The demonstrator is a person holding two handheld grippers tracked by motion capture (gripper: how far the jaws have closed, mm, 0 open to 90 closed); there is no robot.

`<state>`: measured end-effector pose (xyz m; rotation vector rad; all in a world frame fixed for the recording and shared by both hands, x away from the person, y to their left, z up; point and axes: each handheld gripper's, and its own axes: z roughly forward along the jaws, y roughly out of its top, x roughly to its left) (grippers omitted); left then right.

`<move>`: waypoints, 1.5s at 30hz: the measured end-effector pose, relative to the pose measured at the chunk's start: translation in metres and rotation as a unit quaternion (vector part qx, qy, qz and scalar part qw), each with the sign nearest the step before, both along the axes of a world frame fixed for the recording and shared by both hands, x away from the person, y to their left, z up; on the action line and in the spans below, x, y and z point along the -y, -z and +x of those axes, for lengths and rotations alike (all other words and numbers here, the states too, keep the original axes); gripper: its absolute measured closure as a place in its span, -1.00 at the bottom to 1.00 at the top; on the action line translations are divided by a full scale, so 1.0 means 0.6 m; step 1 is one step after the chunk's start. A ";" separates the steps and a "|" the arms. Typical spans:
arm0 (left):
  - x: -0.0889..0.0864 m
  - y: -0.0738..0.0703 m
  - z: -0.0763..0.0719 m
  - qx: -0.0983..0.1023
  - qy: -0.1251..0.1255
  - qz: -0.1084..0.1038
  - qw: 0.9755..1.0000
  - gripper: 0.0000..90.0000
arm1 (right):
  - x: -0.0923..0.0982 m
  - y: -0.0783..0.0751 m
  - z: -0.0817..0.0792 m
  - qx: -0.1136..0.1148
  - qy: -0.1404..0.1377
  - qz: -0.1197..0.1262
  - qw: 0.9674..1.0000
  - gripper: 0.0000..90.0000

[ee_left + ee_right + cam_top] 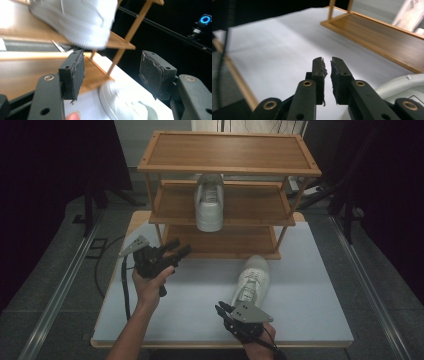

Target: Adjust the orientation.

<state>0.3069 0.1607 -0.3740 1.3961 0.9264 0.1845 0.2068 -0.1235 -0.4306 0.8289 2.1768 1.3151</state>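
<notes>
A white sneaker (209, 205) stands on the middle shelf of a wooden three-tier rack (230, 152). A second white sneaker (251, 280) lies on the white table in front of the rack. My left gripper (177, 251) is held near the rack's lower left corner, open, with nothing between its jaws. In the left gripper view (112, 72) the shelf sneaker (80, 22) sits above the jaws and the table sneaker (120, 102) lies below them. My right gripper (222, 309) is near the table's front edge, just left of the table sneaker's heel. Its jaws (327, 62) are shut and empty, with the sneaker (402, 85) at the right.
The rack's bottom shelf (382, 40) is bare, as is its top shelf. The white table (310, 285) has free room to the left and right of the sneaker. Dark floor, rails and stands surround the table.
</notes>
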 end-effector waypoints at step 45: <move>-0.063 0.157 -0.065 -0.132 0.007 -0.012 0.991 -0.21 | 0.168 0.017 -0.060 -0.057 0.084 0.029 0.994 0.98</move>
